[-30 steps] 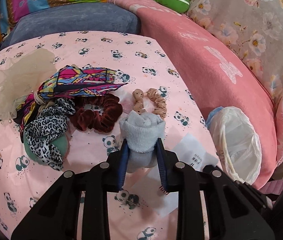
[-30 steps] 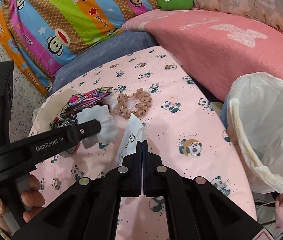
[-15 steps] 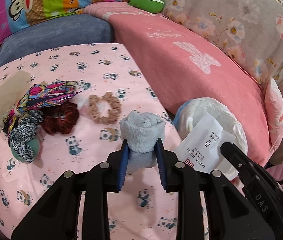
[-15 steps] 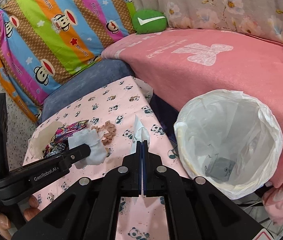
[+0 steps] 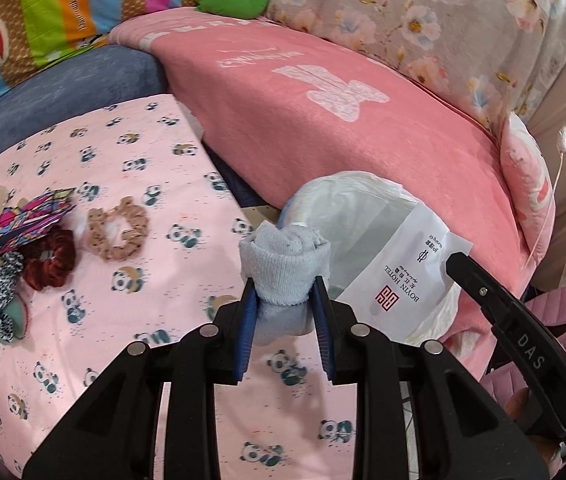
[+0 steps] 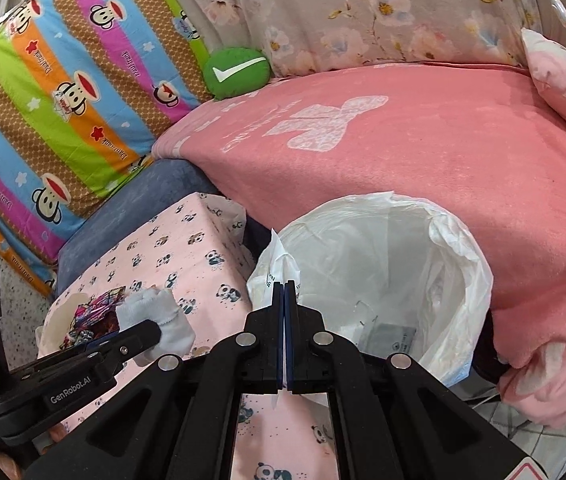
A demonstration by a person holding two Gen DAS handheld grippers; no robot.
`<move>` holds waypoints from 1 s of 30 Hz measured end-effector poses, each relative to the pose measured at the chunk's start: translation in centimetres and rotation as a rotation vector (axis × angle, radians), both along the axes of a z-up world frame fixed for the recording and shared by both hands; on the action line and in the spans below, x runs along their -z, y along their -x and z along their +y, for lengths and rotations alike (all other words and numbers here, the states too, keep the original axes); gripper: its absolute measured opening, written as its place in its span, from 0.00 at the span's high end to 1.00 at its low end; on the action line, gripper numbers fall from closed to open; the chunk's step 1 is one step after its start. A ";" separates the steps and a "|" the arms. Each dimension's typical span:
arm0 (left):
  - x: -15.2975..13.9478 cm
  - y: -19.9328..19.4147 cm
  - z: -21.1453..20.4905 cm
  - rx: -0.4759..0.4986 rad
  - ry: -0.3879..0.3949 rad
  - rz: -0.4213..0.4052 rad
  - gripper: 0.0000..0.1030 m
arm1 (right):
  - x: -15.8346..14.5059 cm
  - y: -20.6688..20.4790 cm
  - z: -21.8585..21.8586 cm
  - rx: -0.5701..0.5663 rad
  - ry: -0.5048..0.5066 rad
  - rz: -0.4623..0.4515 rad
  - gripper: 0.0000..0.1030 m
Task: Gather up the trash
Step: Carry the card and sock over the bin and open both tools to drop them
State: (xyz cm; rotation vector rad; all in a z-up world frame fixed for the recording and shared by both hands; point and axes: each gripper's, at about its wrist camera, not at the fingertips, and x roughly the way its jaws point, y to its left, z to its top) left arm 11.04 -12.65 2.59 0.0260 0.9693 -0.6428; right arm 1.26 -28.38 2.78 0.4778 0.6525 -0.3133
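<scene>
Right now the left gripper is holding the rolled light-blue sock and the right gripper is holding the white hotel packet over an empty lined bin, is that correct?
Not quite: the lined bin is not empty. The right wrist view shows a flat packet already lying at its bottom. The rest stands: the left gripper holds the rolled light-blue sock, and the right gripper holds the white hotel packet at the bin.

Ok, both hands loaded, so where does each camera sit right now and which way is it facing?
Left wrist: on the left gripper, looking down past its rolled sock at the panda-cloth table and lined bin; right gripper's finger at right.
Right wrist: on the right gripper, shut on the paper packet, facing the bin's mouth; left gripper lower left.
Shared: sock, packet, bin, table, pink blanket.
</scene>
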 end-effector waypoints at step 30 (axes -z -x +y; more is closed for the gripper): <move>-0.1 0.6 -7.4 0.096 0.001 -0.021 0.37 | 1.6 1.1 -5.5 0.108 -0.008 0.024 0.89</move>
